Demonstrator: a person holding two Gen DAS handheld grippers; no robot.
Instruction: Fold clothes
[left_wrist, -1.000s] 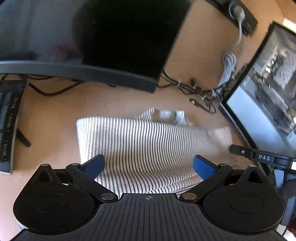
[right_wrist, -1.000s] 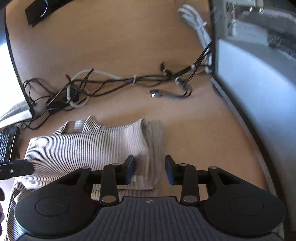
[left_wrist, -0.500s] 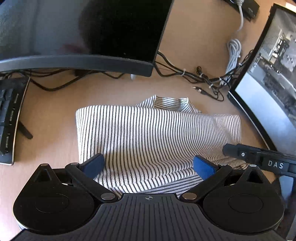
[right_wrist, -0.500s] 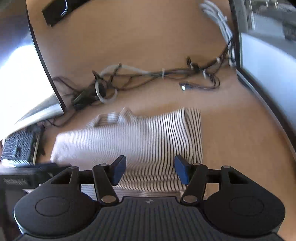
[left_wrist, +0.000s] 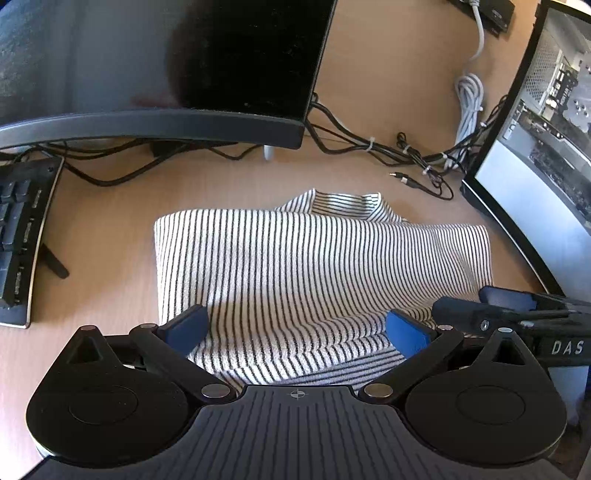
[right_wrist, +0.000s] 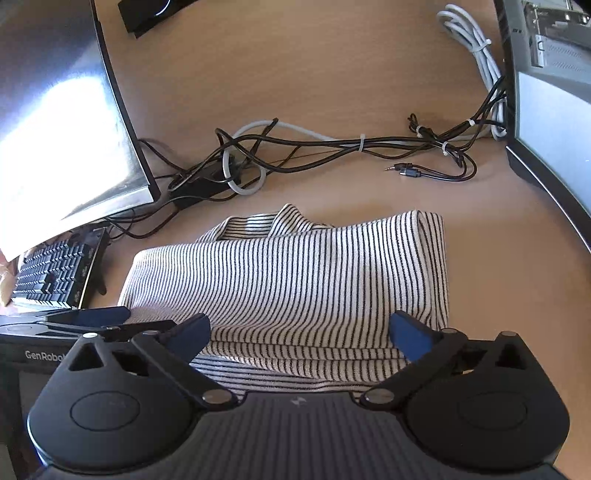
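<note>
1. Grippers: we find the left gripper (left_wrist: 295, 328) spread wide and empty above the near edge of the striped top (left_wrist: 317, 266); the right gripper (right_wrist: 300, 330) is likewise wide and empty.
2. The top lies folded into a flat stack at the middle of the desk (right_wrist: 295, 74), collar toward the far edge.
3. A cable bundle (right_wrist: 332, 146) runs along the desk beyond the collar.
4. We note a dark monitor (left_wrist: 155, 66) at the far left, a keyboard (left_wrist: 22, 240) at the left edge, and a second screen (left_wrist: 546, 147) at the right edge.
</note>
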